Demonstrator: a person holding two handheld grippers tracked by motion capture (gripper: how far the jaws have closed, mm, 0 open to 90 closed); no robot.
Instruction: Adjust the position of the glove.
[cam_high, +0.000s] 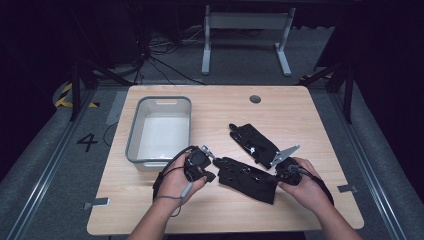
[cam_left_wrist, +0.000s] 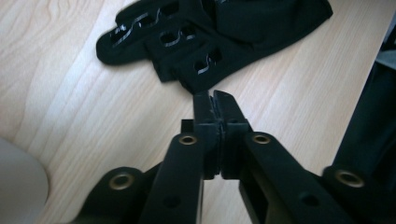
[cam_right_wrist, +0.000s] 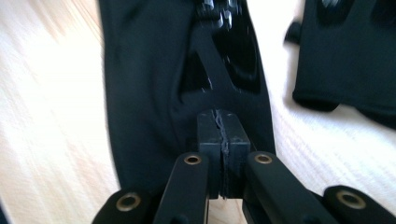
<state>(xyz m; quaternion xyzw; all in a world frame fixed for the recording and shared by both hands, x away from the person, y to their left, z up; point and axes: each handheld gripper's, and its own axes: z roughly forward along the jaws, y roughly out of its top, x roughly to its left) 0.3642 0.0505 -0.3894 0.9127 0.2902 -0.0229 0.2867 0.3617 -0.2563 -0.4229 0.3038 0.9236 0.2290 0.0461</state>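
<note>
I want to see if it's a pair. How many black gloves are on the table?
2. One glove lies near the front of the table, between the two grippers. The other glove lies just behind it, toward the middle. None seems hidden.

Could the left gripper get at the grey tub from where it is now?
Probably yes: the left gripper sits right beside the grey tub, nothing lying between. But its shut jaws point at the near glove, so it must turn.
</note>
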